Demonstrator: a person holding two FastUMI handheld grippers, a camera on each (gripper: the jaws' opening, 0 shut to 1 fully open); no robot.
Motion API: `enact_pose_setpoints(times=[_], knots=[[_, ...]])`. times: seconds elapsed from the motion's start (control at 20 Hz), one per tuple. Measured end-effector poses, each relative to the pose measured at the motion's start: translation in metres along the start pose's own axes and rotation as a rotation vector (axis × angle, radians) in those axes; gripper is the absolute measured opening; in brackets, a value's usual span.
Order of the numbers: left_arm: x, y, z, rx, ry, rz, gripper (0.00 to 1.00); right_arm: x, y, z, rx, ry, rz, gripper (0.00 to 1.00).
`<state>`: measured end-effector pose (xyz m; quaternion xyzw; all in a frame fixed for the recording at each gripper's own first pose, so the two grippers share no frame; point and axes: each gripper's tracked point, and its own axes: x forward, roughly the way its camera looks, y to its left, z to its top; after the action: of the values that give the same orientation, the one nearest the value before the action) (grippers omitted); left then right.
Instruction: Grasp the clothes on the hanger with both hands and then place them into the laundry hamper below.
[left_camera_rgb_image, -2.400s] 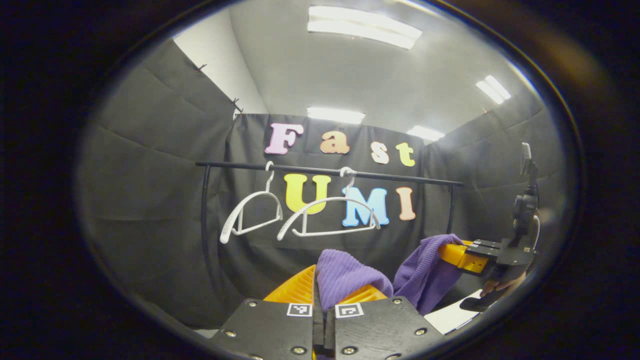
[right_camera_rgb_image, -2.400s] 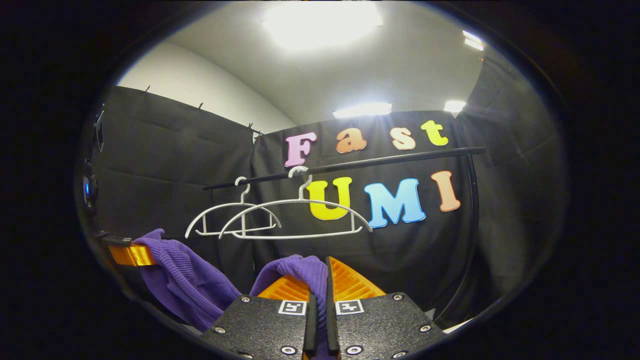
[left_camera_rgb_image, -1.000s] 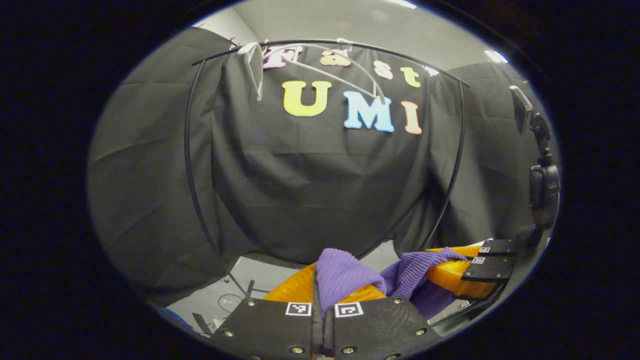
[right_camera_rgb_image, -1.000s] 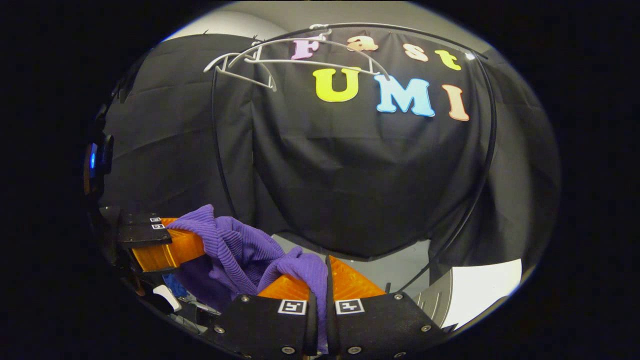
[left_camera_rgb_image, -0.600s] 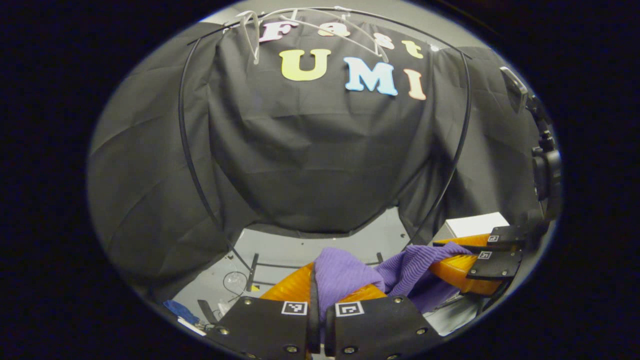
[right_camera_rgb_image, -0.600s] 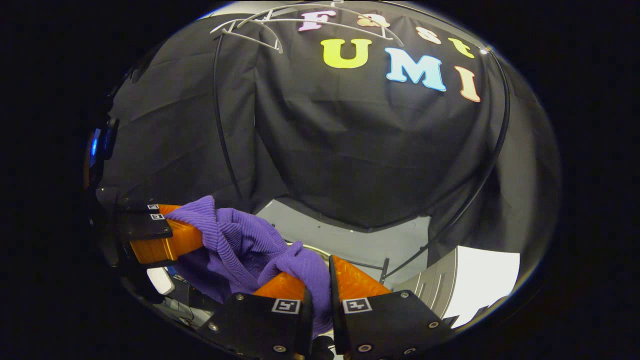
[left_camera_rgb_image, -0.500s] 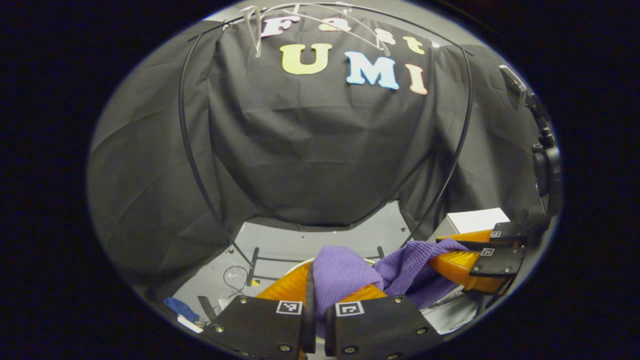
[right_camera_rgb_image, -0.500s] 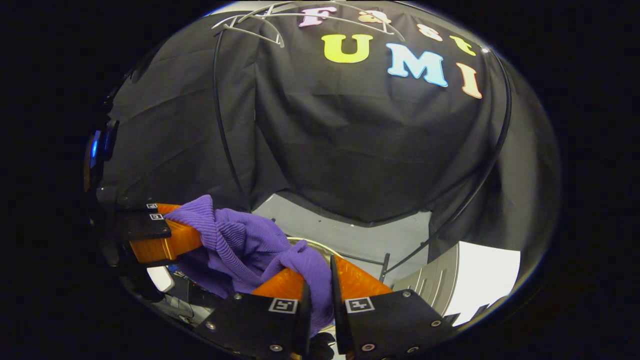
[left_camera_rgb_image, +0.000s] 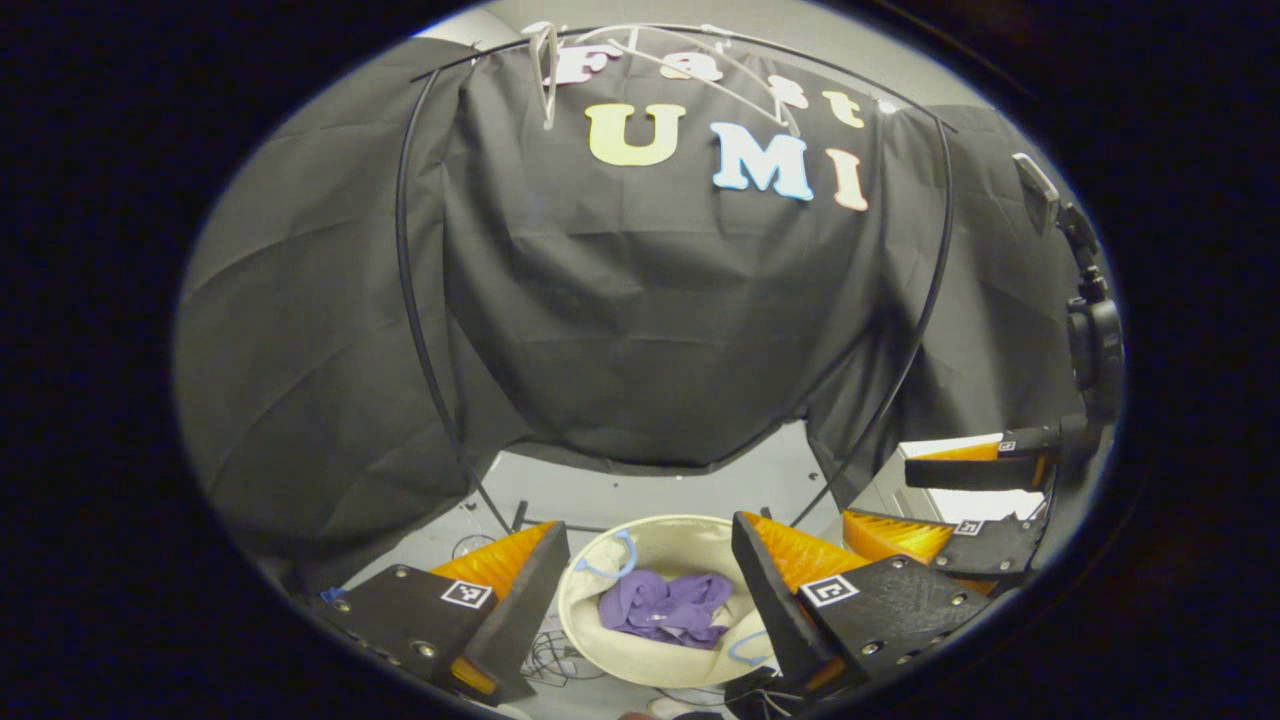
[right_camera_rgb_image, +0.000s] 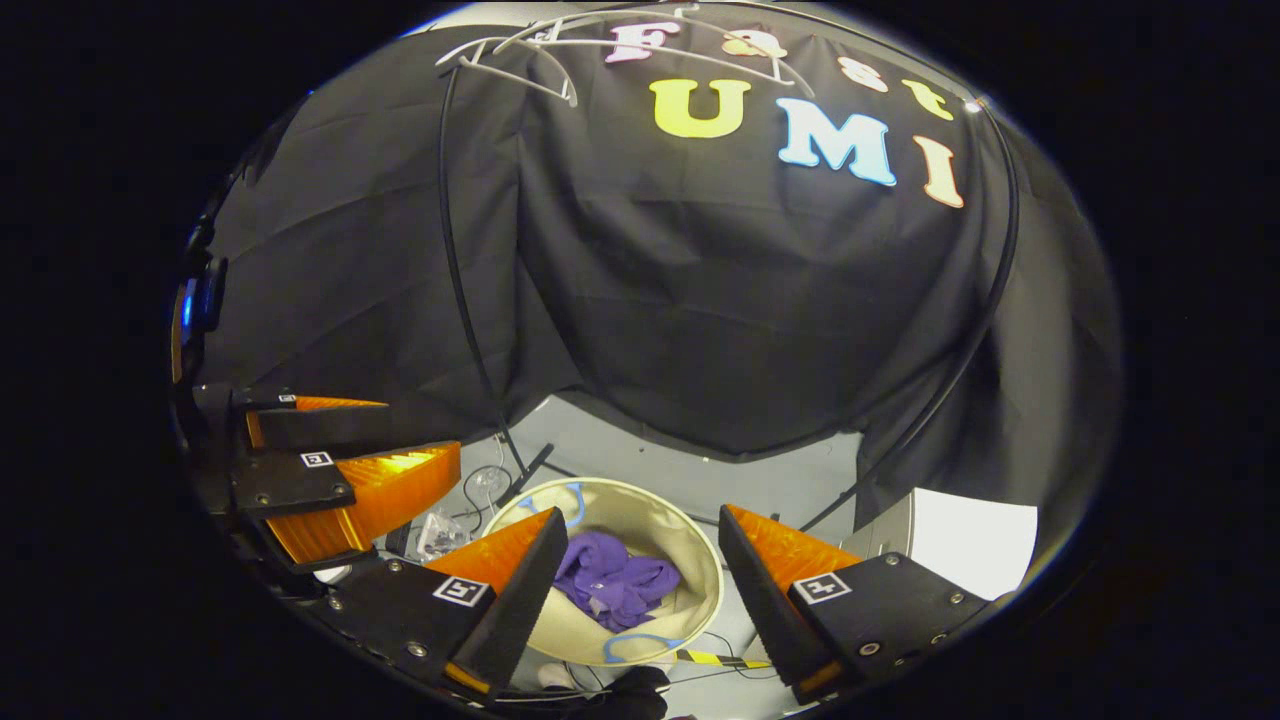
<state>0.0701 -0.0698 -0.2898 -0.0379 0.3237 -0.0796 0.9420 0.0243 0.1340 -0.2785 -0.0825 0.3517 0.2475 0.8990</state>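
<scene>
Both jaws gape; purple clothes (left_camera_rgb_image: 665, 607) lie crumpled in hamper (left_camera_rgb_image: 590, 640), folds indistinct.

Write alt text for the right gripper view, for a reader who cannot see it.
The right gripper hangs open above a round cream hamper holding a crumpled purple garment. The left gripper, also open, is at the left.

No readable text, brand or number stands on anything here. The only signs are small square black-and-white coded markers, one on each finger mount of the left claw (left_camera_rgb_image: 650, 565) at the bottom of the left gripper view, and likewise on the right claw (right_camera_rgb_image: 640, 550) at the bottom of the right gripper view. Their patterns spell nothing legible.
</scene>
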Motion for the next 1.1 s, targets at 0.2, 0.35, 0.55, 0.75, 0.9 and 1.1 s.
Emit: enact_pose_setpoints(times=[0.2,0.35,0.55,0.75,0.9,1.1], knots=[[-0.031,0.01,0.049,-0.009,-0.116,0.004,0.95,-0.031,0.001,0.04,0.027,-0.105,-0.026,0.95],[-0.062,0.008,0.097,-0.022,-0.217,-0.017,0.95,-0.064,-0.007,0.076,0.051,-0.206,-0.06,0.94],[-0.106,0.004,0.169,-0.048,-0.364,-0.041,0.97,-0.111,-0.032,0.129,0.029,-0.373,-0.142,0.94],[-0.161,-0.009,0.234,-0.062,-0.525,-0.078,0.94,-0.161,-0.056,0.162,0.017,-0.515,-0.198,0.94],[-0.19,-0.014,0.257,-0.041,-0.59,-0.069,0.94,-0.204,-0.076,0.177,0.039,-0.604,-0.234,0.94],[-0.234,-0.016,0.258,0.015,-0.629,0.037,0.96,-0.258,-0.107,0.18,0.06,-0.675,-0.286,0.95]])
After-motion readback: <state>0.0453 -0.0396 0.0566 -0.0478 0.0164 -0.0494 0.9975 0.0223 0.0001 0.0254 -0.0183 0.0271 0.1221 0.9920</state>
